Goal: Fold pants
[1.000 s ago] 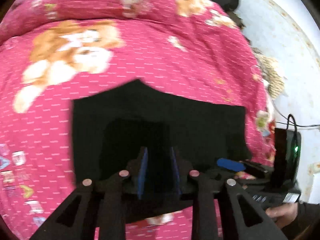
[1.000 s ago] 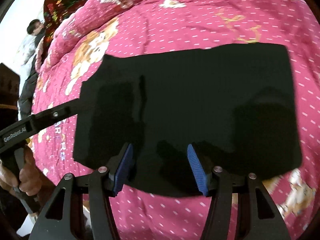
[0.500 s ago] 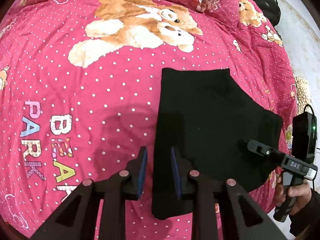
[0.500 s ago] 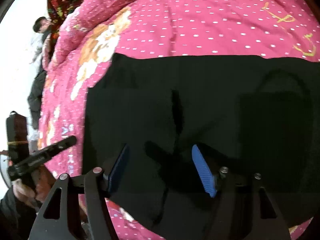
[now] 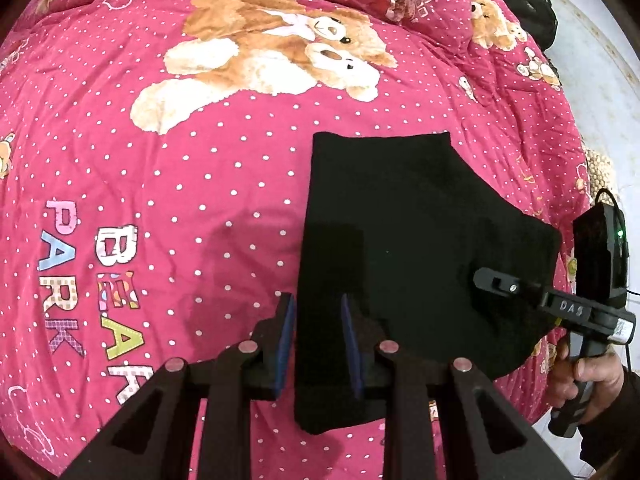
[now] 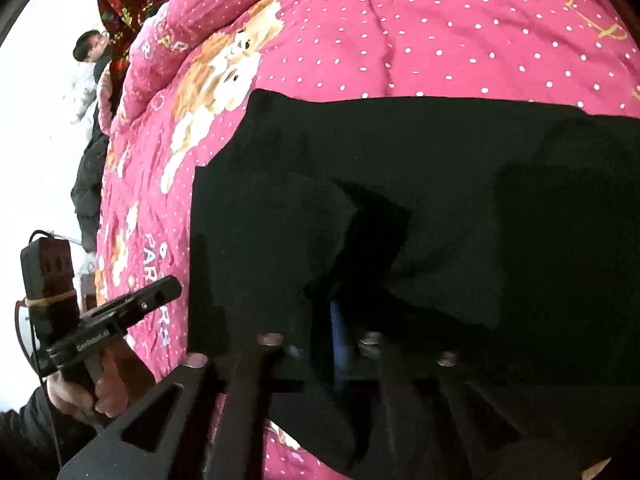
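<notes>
Right gripper (image 6: 334, 332) amid pants (image 6: 420, 208), quilt (image 6: 400, 40)

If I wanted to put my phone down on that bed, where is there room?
Left of the black pants, the pink quilt lies bare between the bear print and the BEAR PARK lettering. The right side is crowded by the right gripper.

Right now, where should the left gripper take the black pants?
The left edge of the black pants, at its near end, coming from the near side. That straight edge lies flat on the quilt and already runs between the open fingers of the left gripper, so closing should catch it.
</notes>
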A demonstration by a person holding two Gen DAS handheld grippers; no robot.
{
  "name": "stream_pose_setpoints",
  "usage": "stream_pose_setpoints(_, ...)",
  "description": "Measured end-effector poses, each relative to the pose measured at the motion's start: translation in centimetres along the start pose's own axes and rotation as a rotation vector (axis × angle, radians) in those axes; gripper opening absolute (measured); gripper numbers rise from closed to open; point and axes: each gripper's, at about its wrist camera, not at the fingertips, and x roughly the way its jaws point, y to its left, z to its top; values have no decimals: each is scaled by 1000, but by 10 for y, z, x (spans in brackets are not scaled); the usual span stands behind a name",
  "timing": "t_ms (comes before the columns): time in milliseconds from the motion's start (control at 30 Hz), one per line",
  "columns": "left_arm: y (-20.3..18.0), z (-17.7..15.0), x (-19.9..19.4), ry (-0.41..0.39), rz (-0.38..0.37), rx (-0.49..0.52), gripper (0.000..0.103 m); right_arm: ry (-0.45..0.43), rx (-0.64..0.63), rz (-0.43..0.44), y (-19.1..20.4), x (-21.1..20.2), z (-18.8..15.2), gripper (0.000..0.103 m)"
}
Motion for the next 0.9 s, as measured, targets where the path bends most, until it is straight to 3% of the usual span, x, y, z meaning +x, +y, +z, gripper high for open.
stream_pose_setpoints(167, -6, -1, -1, -6, -13, 11, 26, -65, 15, -5, -9, -25, 9, 3)
stream_pose_setpoints(300, -10, -3, 4, 12, -16, 17, 26, -46, 44, -29, -23, -20, 10, 2)
stream_pose_setpoints(433, -13, -7, 9, 35, -10, 26, 26, -26, 105, 30, -32, -16, 8, 5)
stream_pose_setpoints(467, -13, -8, 10, 39, -10, 24, 26, -15, 124, 40, -34, -14, 8, 10)
stream_pose_setpoints(533, -13, -9, 11, 44, -7, 24, 26, -2, 141, 82, -36, -11, 4, 37)
stream_pose_setpoints(600, -14, -9, 11, 45, -7, 24, 26, 33, 125, 123, -32, -4, -2, 50)
stream_pose_setpoints(800, -18, -8, 13, 52, -16, 38, 26, 91, 61, 134, -17, 10, -20, 50)
stream_pose_setpoints(867, -20, -8, 15, 58, -16, 41, 26, 90, 50, 92, -14, 13, -16, 35)
stream_pose_setpoints(900, -20, -8, 16, 61, -15, 41, 26, 91, 56, 73, -15, 16, -12, 11)
